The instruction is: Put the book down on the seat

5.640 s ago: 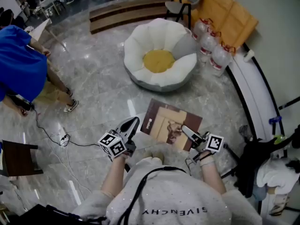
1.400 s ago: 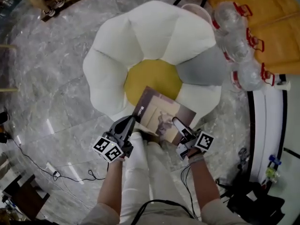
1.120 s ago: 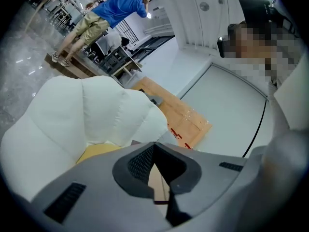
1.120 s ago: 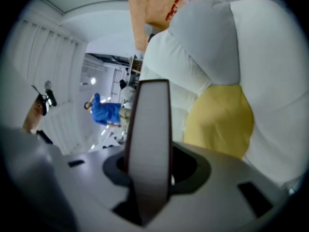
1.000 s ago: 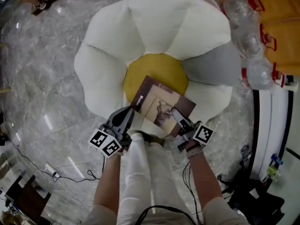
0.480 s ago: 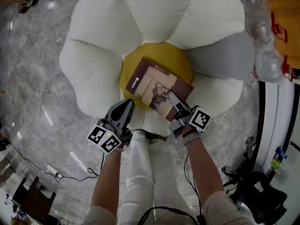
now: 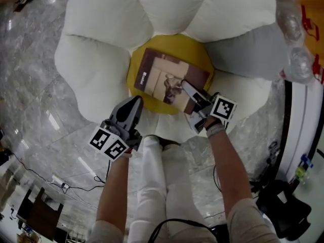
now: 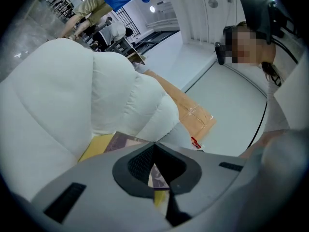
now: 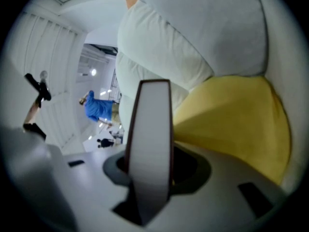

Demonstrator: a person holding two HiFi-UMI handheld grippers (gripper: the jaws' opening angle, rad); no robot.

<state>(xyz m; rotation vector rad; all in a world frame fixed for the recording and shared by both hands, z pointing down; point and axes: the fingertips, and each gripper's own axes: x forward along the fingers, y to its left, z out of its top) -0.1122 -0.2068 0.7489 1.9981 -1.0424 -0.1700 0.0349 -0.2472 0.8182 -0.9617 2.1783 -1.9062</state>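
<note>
The book (image 7: 169,80) — brown cover up — lies across the yellow centre (image 7: 174,42) of the flower-shaped seat (image 7: 96,70). It is tilted so that one corner points toward you. No view shows whether its underside already rests on the cushion.

Your right gripper (image 7: 190,90) is clamped on the book's near right edge. In the right gripper view the pale page edge (image 9: 149,144) stands upright between the two jaws, with the yellow cushion (image 9: 231,124) just beside it.

Your left gripper (image 7: 134,103) hangs over the white petal at the seat's front, near the book's left corner but apart from it. In the left gripper view its jaw tips meet with nothing pinched — only a sliver of the book (image 8: 155,175) shows through the gap behind them, and white padding (image 8: 63,105) fills the left of the picture.

A grey petal (image 7: 248,52) sits to the right of the centre. Beyond it stand clear water bottles (image 7: 293,34). Marble floor (image 7: 30,110) surrounds the seat, and your white trousers (image 7: 157,186) fill the foreground. A person in a blue shirt (image 9: 96,108) stands far off.
</note>
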